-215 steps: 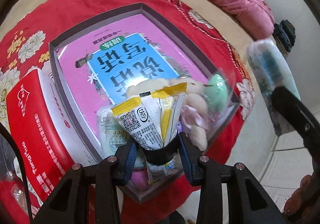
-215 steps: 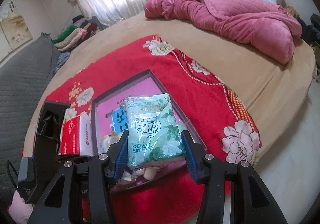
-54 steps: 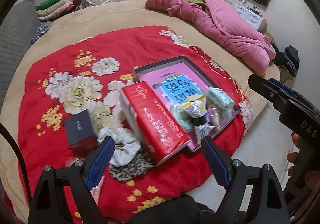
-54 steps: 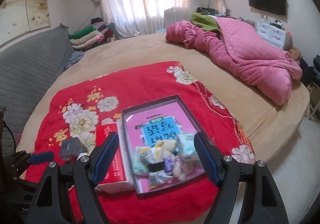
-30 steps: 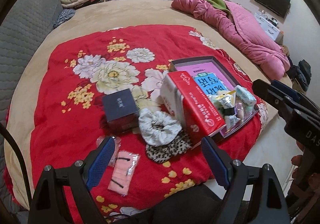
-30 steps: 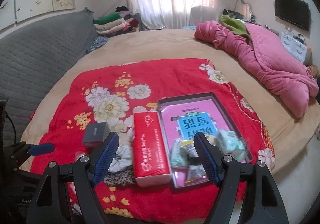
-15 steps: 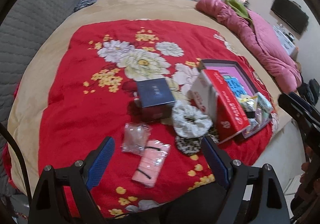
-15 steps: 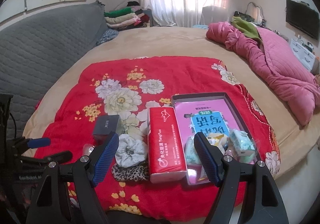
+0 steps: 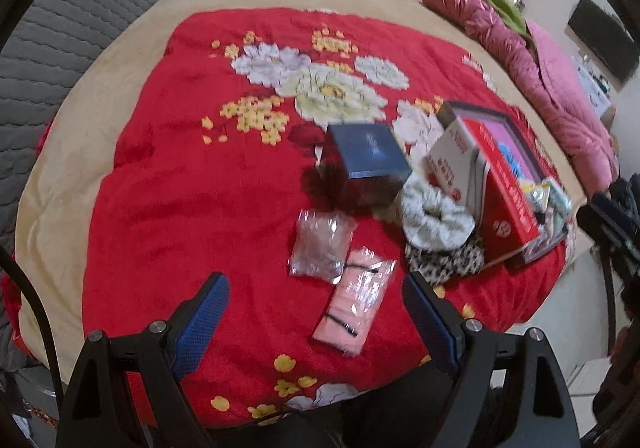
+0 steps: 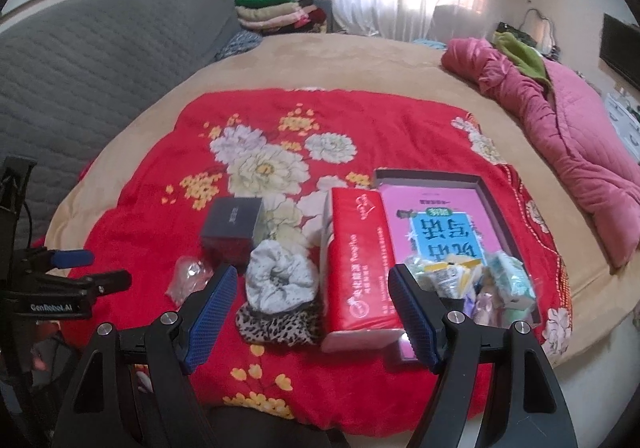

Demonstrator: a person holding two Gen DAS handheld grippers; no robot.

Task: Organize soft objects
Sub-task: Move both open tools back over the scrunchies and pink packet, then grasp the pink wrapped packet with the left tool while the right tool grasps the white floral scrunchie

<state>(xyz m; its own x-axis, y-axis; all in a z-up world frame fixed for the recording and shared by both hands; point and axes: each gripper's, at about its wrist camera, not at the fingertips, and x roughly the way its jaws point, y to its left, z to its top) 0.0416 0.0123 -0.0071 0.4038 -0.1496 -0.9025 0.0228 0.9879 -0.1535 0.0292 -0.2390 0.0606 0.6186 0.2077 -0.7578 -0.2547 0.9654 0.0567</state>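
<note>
1. The left gripper [image 9: 316, 322] is hovering low in the left wrist view with its blue-padded fingers [image 9: 202, 322] standing wide apart, nothing between them but the red floral blanket [image 9: 180, 188] spread over the tan bed [image 10: 360, 60].
2. A flat pink packet in clear plastic [image 9: 354, 306] is lying just above that gap, lower centre of the frame, its upper end touching a crumpled clear plastic bag [image 9: 322, 244].
3. A white fluffy scrunchie [image 9: 436, 218] is sitting right of centre, partly over a leopard-print scrunchie [image 9: 446, 264], beside a dark blue square box [image 9: 366, 160].
4. A red tissue pack [image 10: 358, 260] is lying along the left wall of a shallow dark tray with a pink printed floor [image 10: 432, 178].
5. Small soft packets [image 10: 472, 280] are crowding the tray's lower end.
6. The right gripper [image 10: 312, 316] is hanging at the bottom of the right wrist view, its fingers [image 10: 210, 312] also spread and empty.
</note>
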